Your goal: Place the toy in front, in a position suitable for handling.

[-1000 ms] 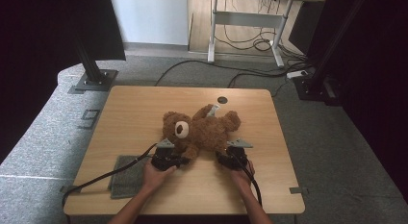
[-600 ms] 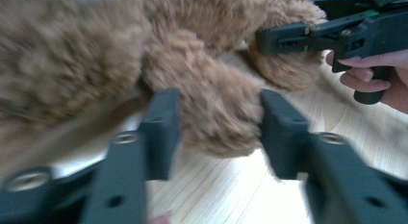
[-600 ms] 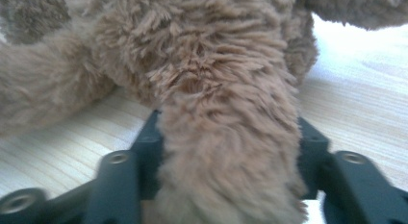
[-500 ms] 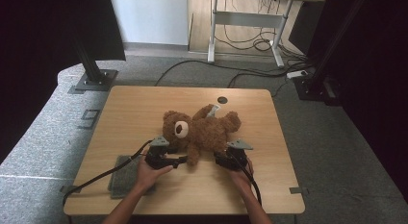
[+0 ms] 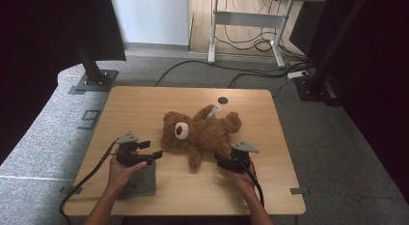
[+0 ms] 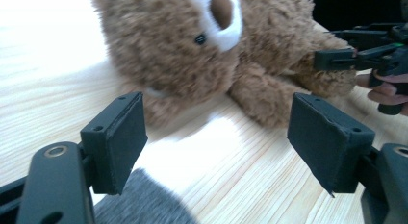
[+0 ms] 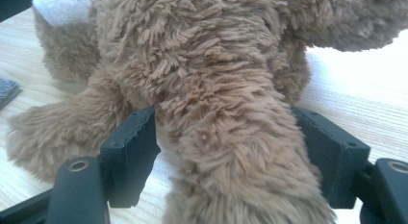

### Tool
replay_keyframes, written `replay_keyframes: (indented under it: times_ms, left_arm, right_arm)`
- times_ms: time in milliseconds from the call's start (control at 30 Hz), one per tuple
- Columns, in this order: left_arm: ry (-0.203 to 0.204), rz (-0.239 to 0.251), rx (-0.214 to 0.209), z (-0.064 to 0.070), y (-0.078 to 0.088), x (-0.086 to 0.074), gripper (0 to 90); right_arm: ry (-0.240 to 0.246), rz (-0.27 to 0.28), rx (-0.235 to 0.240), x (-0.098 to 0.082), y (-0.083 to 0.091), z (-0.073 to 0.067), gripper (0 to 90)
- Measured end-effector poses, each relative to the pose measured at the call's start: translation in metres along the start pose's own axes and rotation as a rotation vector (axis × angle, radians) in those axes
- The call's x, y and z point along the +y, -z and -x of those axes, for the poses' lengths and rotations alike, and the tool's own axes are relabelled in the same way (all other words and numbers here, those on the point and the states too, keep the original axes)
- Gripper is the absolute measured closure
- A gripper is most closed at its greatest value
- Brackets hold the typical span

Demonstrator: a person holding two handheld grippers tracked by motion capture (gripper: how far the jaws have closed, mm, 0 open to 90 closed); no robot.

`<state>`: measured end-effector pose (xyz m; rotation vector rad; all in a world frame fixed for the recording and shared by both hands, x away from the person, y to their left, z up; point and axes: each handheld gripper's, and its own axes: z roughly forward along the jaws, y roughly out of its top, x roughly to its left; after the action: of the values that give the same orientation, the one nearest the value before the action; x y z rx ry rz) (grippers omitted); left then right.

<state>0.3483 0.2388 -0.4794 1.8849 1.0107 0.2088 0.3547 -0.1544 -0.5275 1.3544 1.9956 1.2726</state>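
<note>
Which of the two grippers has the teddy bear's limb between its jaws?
The right gripper: the teddy bear's limb fills its jaws. The left gripper's jaws frame bare table.

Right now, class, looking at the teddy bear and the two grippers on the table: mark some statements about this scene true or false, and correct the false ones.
1. The teddy bear lies on the wooden table. True.
2. The left gripper is clamped on the bear's head. False: its jaws are open with only bare table between them, the bear beyond.
3. A furry limb of the bear sits between the jaws of the right gripper. True.
4. A grey cloth covers the bear. False: it lies flat on the table under the left hand.
</note>
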Motion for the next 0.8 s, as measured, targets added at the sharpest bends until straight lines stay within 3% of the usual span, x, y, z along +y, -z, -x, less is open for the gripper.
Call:
replay_keyframes:
  times_ms: [300, 467, 800]
  left_arm:
    - [0.015, -0.026, 0.035, -0.011, 0.016, -0.018, 21.6]
    - [0.019, -0.048, 0.081, -0.018, 0.024, -0.032, 21.7]
    - [0.098, -0.042, 0.138, -0.038, 0.052, -0.062, 22.6]
  right_arm:
    - [-0.004, 0.006, -0.003, -0.005, 0.009, 0.008, 26.8]
    - [-0.004, 0.009, -0.005, -0.007, 0.013, 0.01, 26.9]
    - [0.001, 0.018, -0.018, -0.008, 0.017, 0.011, 27.1]
